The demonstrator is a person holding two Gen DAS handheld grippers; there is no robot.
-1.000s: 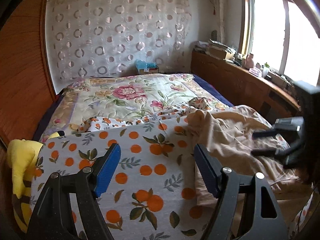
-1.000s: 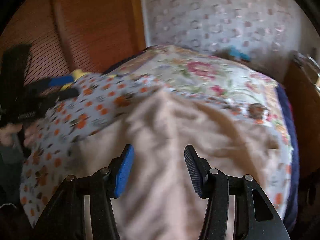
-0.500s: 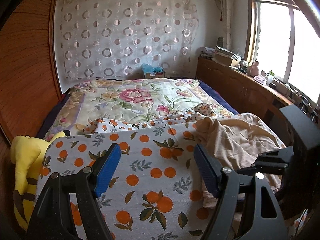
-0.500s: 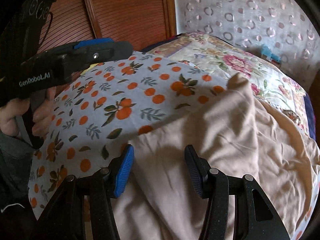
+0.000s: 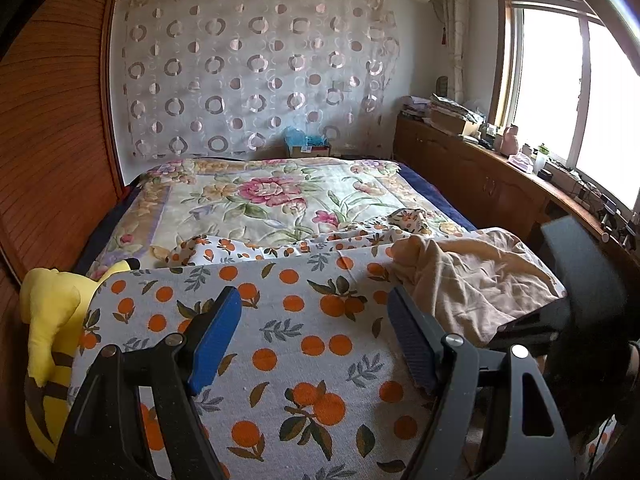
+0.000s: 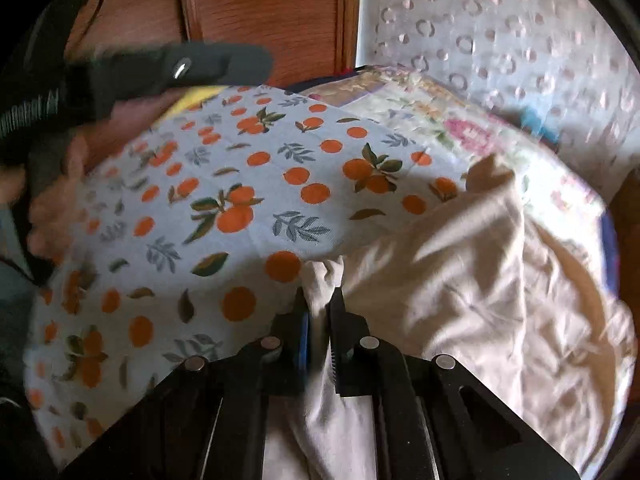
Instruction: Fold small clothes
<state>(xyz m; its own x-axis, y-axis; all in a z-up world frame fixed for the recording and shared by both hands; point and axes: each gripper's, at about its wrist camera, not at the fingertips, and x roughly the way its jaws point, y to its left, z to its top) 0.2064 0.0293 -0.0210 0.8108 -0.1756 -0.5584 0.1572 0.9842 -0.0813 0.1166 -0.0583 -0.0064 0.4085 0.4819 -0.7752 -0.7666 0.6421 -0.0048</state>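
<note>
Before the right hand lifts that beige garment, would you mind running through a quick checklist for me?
1. Right gripper shut on the beige garment: ok, cloth bunched between the fingers.
2. Left gripper open and free: ok, above the orange-print sheet, holding nothing.
3. Only the garment pinched, no sheet: cannot tell, the sheet edge lies right beside the pinch.
4. Grip on a hem or corner: cannot tell, cloth is crumpled.
5. Garment lying flat: not ok, wrinkled and heaped.

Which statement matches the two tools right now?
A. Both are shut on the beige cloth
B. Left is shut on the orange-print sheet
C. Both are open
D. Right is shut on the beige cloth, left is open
D: the right tool pinches a bunched fold of the beige cloth garment; the left tool hovers open over the orange-print cotton sheet.
</note>
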